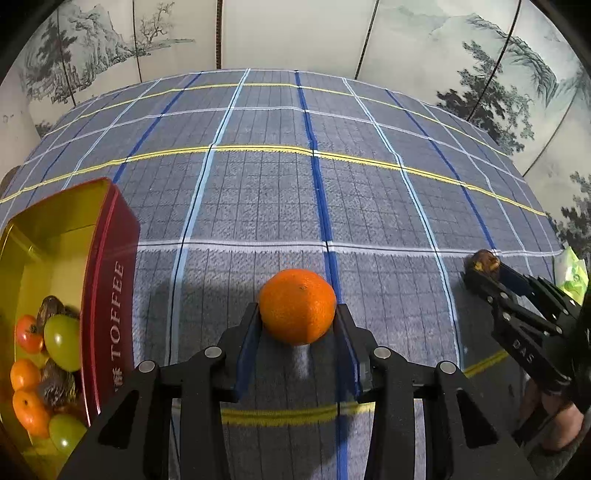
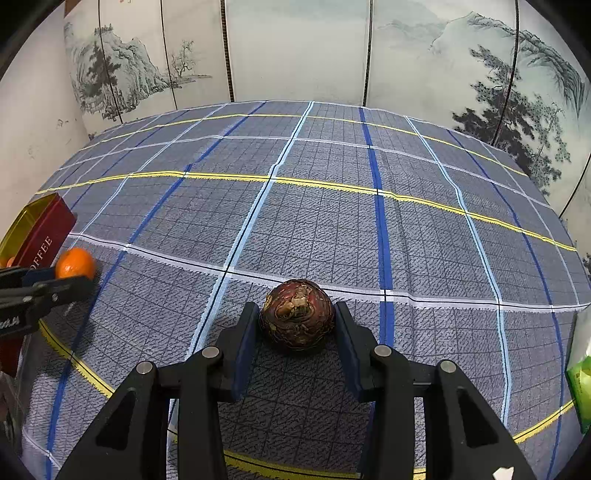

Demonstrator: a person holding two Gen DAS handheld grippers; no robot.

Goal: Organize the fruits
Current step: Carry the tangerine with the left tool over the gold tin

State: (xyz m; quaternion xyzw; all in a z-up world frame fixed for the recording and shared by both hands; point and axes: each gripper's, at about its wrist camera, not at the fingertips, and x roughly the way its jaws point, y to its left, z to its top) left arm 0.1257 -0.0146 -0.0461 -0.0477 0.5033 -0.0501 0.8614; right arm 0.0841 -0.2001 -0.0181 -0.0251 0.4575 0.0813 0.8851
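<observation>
My left gripper (image 1: 297, 314) is shut on an orange mandarin (image 1: 297, 305), its blue pads touching both sides, low over the plaid cloth. It also shows at the left of the right wrist view, where the mandarin (image 2: 75, 263) sits between its fingers. My right gripper (image 2: 297, 317) is shut on a dark brown mottled round fruit (image 2: 296, 314). In the left wrist view that gripper (image 1: 484, 269) holds the brown fruit (image 1: 485, 261) at the right. A red toffee tin (image 1: 110, 288) at the left holds several mandarins, green fruits and brown fruits.
A blue plaid cloth (image 1: 280, 192) covers the table up to a painted folding screen (image 1: 295, 33) at the back. A green packet (image 1: 572, 273) lies at the table's right edge, also seen in the right wrist view (image 2: 580, 384).
</observation>
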